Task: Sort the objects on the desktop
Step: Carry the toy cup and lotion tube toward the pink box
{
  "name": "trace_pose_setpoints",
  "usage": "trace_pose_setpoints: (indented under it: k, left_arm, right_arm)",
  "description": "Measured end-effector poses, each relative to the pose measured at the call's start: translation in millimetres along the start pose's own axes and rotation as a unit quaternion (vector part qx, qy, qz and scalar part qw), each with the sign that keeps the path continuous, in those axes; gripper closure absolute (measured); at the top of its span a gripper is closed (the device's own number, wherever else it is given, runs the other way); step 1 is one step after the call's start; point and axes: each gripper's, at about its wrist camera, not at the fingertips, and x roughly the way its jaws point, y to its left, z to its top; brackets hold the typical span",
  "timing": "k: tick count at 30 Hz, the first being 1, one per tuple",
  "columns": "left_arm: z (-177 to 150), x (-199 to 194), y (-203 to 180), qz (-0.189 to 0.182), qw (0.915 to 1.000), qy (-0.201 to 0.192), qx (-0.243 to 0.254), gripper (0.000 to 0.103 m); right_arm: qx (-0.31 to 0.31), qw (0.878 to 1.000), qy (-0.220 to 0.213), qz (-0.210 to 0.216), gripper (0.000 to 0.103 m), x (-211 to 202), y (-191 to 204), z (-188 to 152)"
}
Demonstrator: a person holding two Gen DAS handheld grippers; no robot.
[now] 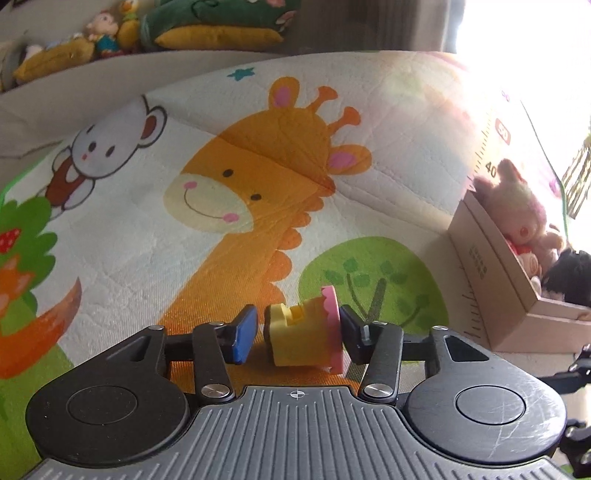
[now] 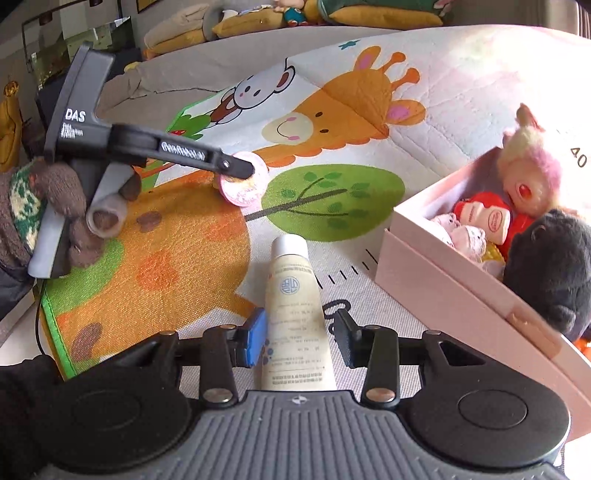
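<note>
A small yellow toy with a pink disc end (image 1: 306, 334) lies on the play mat between the fingers of my left gripper (image 1: 299, 336); the jaws are open around it, the right pad near the pink end and a gap at the left pad. In the right wrist view the same toy (image 2: 243, 182) shows under the left gripper's finger (image 2: 236, 166). A cream tube with a silver cap (image 2: 293, 314) lies on the mat between the open fingers of my right gripper (image 2: 297, 341), with small gaps on both sides.
A pale cardboard box (image 2: 443, 273) at the right holds several plush toys, among them a pink one (image 2: 528, 184) and a black one (image 2: 550, 266); it also shows in the left wrist view (image 1: 491, 266). The cartoon giraffe mat (image 1: 258, 177) covers the surface. Cushions and toys (image 1: 207, 29) lie beyond.
</note>
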Motion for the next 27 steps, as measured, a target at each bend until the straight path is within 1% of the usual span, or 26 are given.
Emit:
trace_pose_setpoints:
  k: [2, 5, 8, 11, 12, 15, 18, 21, 24, 25, 26, 27]
  left_arm:
    - [3.0, -1.6, 12.8, 0.008, 0.9995, 0.001, -0.03, 0.054]
    - [3.8, -4.8, 30.8, 0.026, 0.9979, 0.003, -0.06, 0.054]
    - [3.9, -9.3, 51.8, 0.003, 0.9937, 0.011, -0.111, 0.054]
    - [3.6, -10.8, 63.7, -0.019, 0.9884, 0.02, -0.15, 0.056]
    - [3.3, -11.3, 62.4, -0.025, 0.9883, 0.022, -0.149, 0.056]
    - [0.4, -15.0, 46.4, -0.06, 0.9904, 0.03, -0.121, 0.056]
    - [-3.3, -16.7, 30.1, -0.092, 0.9898, 0.037, -0.103, 0.056]
    - [-5.7, -20.5, 22.0, -0.081, 0.9924, 0.031, -0.087, 0.056]
    - [-6.1, -25.1, 28.3, -0.064, 0.9937, 0.018, -0.09, 0.05]
    - [-6.3, -26.1, 32.3, -0.059, 0.9936, 0.015, -0.095, 0.047]
    - [-6.2, -27.7, 37.4, -0.045, 0.9942, 0.011, -0.097, 0.044]
    - [-6.8, -29.2, 40.2, -0.032, 0.995, 0.006, -0.094, 0.044]
  right_arm:
    - [0.005, 1.0, -0.002, 0.001, 0.061, 0.3, -1.8, -1.4]
    - [0.007, 1.0, -0.002, 0.001, 0.059, 1.5, -2.4, -2.5]
    - [0.006, 1.0, -0.001, 0.002, 0.058, 3.3, -2.0, -2.8]
    - [0.008, 1.0, 0.001, 0.003, 0.056, 6.4, -1.4, -3.3]
    - [0.009, 1.0, 0.0, 0.004, 0.056, 6.8, -1.1, -3.5]
    - [0.007, 1.0, -0.003, 0.004, 0.056, 5.1, 1.3, -3.5]
    - [-0.002, 1.0, -0.006, -0.005, 0.056, 2.2, 3.7, -2.8]
    - [-0.003, 1.0, -0.008, -0.008, 0.055, -0.4, 3.6, -3.1]
    - [-0.001, 1.0, -0.009, -0.009, 0.053, -1.2, 3.3, -4.4]
    - [0.0, 1.0, -0.008, -0.008, 0.053, -1.0, 3.2, -4.8]
    - [0.001, 1.0, -0.008, -0.007, 0.053, -0.8, 3.3, -5.1]
    - [0.001, 1.0, -0.007, -0.007, 0.053, -0.7, 3.3, -5.4]
